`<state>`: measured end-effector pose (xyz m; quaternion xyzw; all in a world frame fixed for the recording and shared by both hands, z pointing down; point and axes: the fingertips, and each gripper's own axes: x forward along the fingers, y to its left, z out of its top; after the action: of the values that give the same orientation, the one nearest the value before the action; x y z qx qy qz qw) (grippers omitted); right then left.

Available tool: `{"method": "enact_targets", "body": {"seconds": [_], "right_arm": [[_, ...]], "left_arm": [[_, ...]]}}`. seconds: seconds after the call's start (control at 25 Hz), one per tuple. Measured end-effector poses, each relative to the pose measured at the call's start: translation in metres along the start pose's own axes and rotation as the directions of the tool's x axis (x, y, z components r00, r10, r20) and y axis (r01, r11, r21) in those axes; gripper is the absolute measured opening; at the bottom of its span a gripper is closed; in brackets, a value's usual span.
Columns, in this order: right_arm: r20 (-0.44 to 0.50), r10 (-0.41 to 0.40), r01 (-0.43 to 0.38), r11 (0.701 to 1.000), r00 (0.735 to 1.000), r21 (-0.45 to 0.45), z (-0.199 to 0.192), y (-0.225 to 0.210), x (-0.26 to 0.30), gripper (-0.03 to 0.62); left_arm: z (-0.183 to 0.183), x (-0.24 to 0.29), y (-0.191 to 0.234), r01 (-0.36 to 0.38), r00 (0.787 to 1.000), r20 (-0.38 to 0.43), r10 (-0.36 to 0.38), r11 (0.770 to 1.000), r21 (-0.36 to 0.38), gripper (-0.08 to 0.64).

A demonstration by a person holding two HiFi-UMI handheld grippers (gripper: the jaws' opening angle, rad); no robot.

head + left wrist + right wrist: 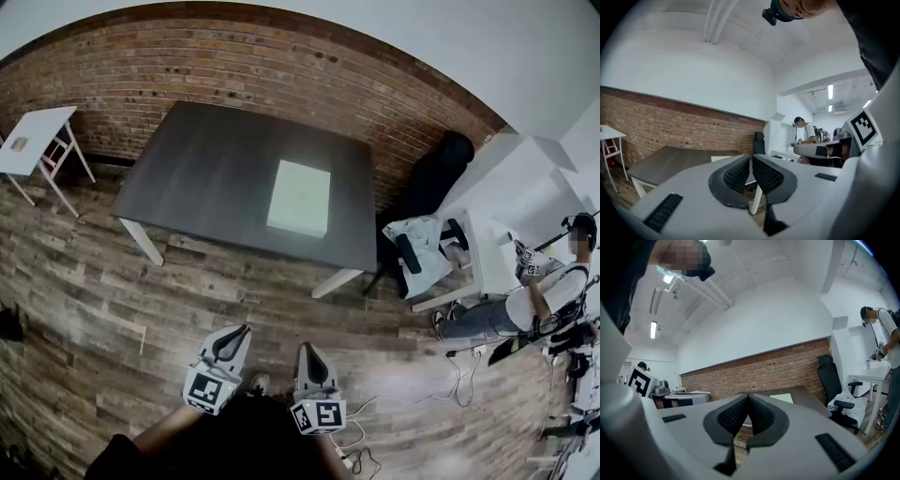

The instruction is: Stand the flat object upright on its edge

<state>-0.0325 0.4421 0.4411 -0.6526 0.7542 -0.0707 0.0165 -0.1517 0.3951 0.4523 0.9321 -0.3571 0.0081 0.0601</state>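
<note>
One dark table [216,178] has one black office chair [433,176] at its right end. One flat white box [299,197] lies flat on the table's right half. Two grippers, left gripper [240,332] and right gripper [307,351], hover well short of the table's near edge, each with jaws pressed together on nothing.

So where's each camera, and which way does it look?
Head view: on the head, steeply down at table and flat object; left gripper, right gripper below.
Left gripper view: on the left gripper, level along its shut jaws; right gripper at right.
Right gripper view: on the right gripper, likewise; left gripper at left.
All share the table and brick wall.
</note>
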Motion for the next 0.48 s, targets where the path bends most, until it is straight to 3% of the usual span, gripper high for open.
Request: {"method": "enact_targets", "body": {"seconds": [0.48], "right_arm": [[0.010, -0.011, 0.011, 0.999, 1.000, -0.050, -0.003, 0.042, 0.009, 0.025]], "left_arm": [[-0.002, -0.024, 0.039, 0.008, 1.000, 0.000, -0.008, 1.000, -0.020, 0.046]]}}
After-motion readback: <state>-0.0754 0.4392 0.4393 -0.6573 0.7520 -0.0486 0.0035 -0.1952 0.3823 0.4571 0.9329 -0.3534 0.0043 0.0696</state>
